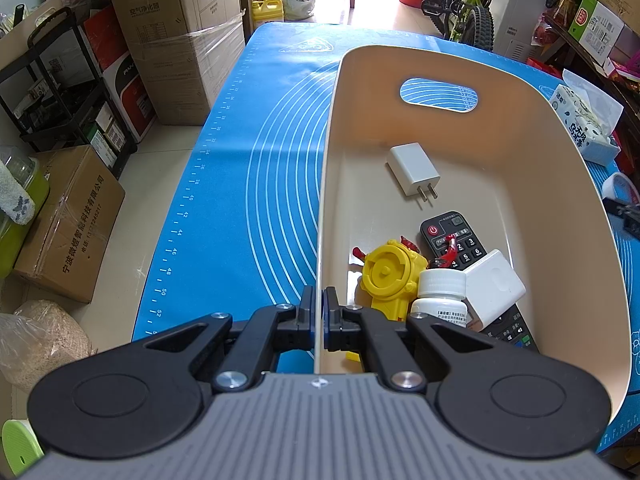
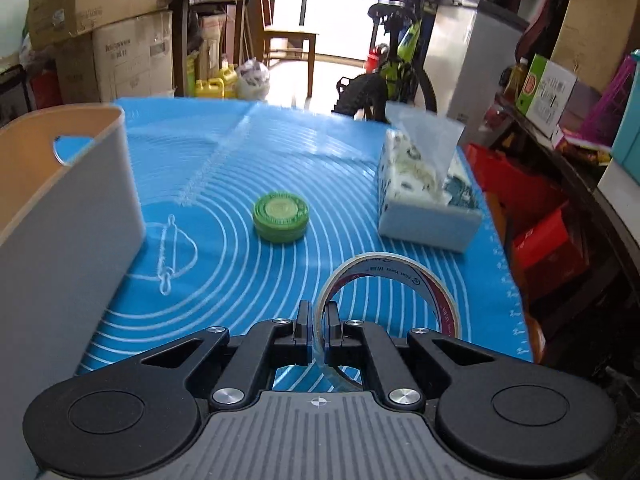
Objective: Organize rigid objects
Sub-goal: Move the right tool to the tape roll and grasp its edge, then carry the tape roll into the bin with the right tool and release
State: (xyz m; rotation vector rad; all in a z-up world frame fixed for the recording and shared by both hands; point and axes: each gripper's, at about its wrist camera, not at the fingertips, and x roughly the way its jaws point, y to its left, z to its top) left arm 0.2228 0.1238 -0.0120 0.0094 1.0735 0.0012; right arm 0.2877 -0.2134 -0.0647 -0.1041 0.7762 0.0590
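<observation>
Clear tape (image 2: 390,300), a light, stiff ring, is pinched through its wall by the closed right gripper (image 2: 318,320), just above the table (image 2: 224,184). Slippery film is judged to favour this wall grip. The bin (image 1: 328,184) wall is clamped by the closed left gripper (image 1: 319,312).

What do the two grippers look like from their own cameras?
They look alike. The left gripper and right gripper each have matte black linkage arms with silver pivot bolts, two round black discs at the base, and a grey ribbed body bearing a small crosshair mark. The fingers are slim and black; the left ones show blue pads. No cables, hands or sleeves are visible.
</observation>
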